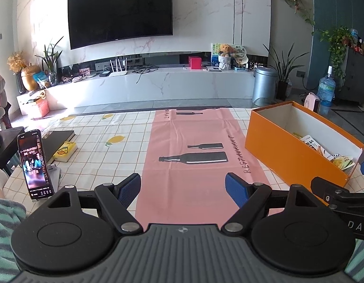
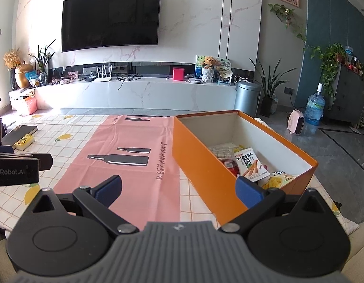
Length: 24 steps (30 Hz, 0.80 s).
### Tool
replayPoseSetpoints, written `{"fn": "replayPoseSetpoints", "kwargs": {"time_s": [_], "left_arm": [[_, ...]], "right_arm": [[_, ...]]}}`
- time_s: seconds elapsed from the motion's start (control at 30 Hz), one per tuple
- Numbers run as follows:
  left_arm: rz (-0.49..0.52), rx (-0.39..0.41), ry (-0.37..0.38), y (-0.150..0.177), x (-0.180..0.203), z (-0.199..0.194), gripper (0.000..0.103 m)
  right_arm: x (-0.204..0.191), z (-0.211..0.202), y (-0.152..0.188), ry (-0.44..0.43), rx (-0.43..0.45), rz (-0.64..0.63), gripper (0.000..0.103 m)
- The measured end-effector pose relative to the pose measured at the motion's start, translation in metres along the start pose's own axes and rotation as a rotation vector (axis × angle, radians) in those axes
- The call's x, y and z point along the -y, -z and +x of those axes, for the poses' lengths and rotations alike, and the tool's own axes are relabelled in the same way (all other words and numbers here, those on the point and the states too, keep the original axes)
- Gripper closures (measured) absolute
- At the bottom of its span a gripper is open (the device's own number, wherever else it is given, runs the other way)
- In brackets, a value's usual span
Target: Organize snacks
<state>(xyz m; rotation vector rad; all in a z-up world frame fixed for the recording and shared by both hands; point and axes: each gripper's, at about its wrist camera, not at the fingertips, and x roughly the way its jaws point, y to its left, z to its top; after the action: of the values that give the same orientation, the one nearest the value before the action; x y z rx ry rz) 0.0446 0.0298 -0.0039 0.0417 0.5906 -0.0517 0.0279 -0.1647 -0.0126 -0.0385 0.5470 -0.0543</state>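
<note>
well, both your tools are empty — the left gripper [image 1: 183,189] hangs over the pink mat [image 1: 193,151] with its jaws spread wide, and the right gripper [image 2: 178,189] is spread too, one finger just in front of the near wall of the orange box [image 2: 205,176]. the snacks [image 2: 249,165] already lie in a heap at the near end of that box; none shows on the mat or the checked tablecloth [image 1: 106,151]. so the gathering looks about finished. your next move, i'd judge, is either tidying the packets inside or pulling back — check the table edges you can't see first.
</note>
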Motion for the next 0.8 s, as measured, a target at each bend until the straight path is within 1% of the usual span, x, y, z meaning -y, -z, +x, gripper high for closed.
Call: {"fn": "replayPoseSetpoints", "kwargs": {"time_s": [0.2,0.47,0.63,0.8], "left_arm": [[0.007,0.001,0.003,-0.0004,0.0016,-0.0003,0.008],[0.030,0.026,0.005,-0.0003,0.0038,-0.0035,0.008],[0.044,0.029,-0.010,0.0006,0.0052,-0.0030,0.008],[0.036,0.030,-0.008,0.0010,0.0029,-0.0025,0.008]], "right_arm": [[0.0016,0.0005,0.0006,-0.001,-0.006,0.010,0.004],[0.0013,0.0007,0.0007,-0.004,-0.009,0.014,0.004],[0.0007,0.0006,0.0006,-0.006,-0.011,0.009,0.004],[-0.0001,0.0023,0.0012,-0.008,-0.020,0.007,0.004]]}}
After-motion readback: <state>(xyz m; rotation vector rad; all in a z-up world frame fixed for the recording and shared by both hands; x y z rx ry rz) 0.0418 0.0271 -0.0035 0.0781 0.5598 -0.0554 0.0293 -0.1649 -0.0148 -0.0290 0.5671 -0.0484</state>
